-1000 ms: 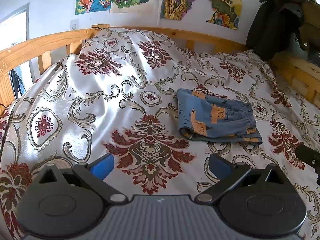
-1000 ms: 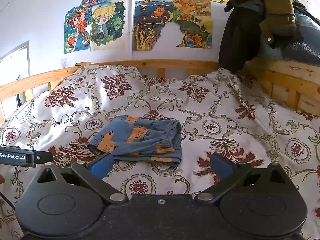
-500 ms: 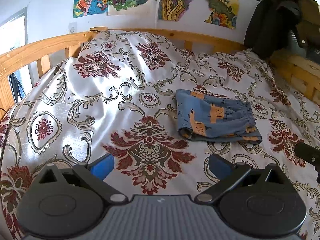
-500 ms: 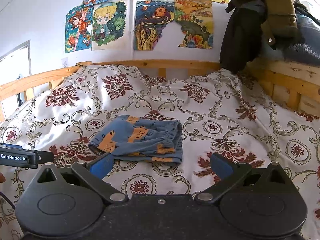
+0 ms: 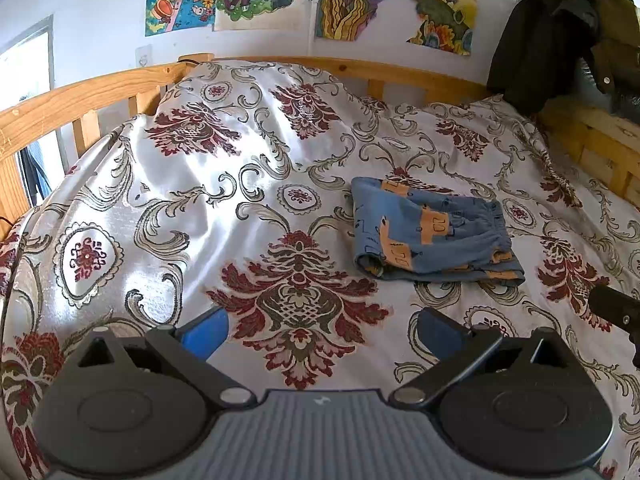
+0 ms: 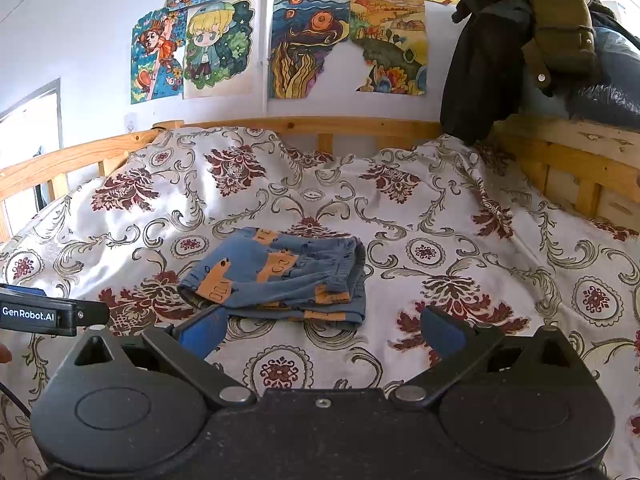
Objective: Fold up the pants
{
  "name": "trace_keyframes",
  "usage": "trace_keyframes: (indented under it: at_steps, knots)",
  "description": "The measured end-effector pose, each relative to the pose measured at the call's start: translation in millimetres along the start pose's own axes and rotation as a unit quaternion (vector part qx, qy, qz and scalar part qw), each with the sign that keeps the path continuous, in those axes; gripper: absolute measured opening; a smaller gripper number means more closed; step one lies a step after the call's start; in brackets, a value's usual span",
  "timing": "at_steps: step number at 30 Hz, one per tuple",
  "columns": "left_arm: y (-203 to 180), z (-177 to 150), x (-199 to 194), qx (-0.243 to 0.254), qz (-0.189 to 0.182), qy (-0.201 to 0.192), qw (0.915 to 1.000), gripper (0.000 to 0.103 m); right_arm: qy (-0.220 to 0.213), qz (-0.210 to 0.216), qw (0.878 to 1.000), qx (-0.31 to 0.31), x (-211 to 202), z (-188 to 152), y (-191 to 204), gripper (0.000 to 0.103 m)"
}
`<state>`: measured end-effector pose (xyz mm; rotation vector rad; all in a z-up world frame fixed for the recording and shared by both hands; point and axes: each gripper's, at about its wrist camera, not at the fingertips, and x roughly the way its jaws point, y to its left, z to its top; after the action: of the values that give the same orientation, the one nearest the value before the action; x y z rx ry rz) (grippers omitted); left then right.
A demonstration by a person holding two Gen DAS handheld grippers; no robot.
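Small blue pants (image 5: 432,236) with orange patches lie folded into a compact rectangle on the floral bedspread (image 5: 240,208). In the right wrist view the same pants (image 6: 280,276) sit just beyond my fingers, a little left of centre. My left gripper (image 5: 322,330) hovers open over the bedspread, to the near left of the pants, with nothing between its blue pads. My right gripper (image 6: 322,330) is open too and holds nothing; its left pad (image 6: 202,330) is close to the pants' near edge.
A wooden bed rail (image 6: 360,126) runs along the back and right side (image 6: 580,172). Dark jackets (image 6: 520,40) hang over the right corner. Drawings (image 6: 280,40) cover the wall. The left gripper's body (image 6: 40,314) shows at the left edge of the right wrist view.
Both grippers have risen and pulled back slightly; the wall and posters show more. The pants lie unmoved, and both grippers stay open.
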<state>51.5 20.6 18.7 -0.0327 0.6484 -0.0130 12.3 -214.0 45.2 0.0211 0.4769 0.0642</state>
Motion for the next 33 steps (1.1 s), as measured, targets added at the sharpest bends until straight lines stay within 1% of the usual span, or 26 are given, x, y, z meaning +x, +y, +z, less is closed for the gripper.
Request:
trace_keyframes:
  at_steps: [3,9,17,22,33]
  knots:
    - [-0.5,1.5,-0.9,-0.002,0.015,0.002,0.9999,0.103,0.000,0.000,1.000,0.000,0.1,0.1,0.2,0.102]
    - [-2.5,3.0,-1.0,0.019,0.019,-0.001,0.9996,0.103,0.001,0.000,1.000,0.000,0.1,-0.8,0.3,0.102]
    - [-1.1,2.7,1.1,0.014,0.010,0.011,0.9998,0.103,-0.001,0.001,1.000,0.001,0.0,-2.5,1.4,0.102]
    - [-0.5,2.9,1.4,0.013,0.014,0.010,0.9998,0.103,-0.001,0.001,1.000,0.001,-0.2,-2.8,1.8,0.102]
    - [-1.8,2.5,1.6,0.026,0.008,0.008,0.9996,0.103,-0.002,0.002,1.000,-0.001,-1.1,-2.4,3.4,0.102]
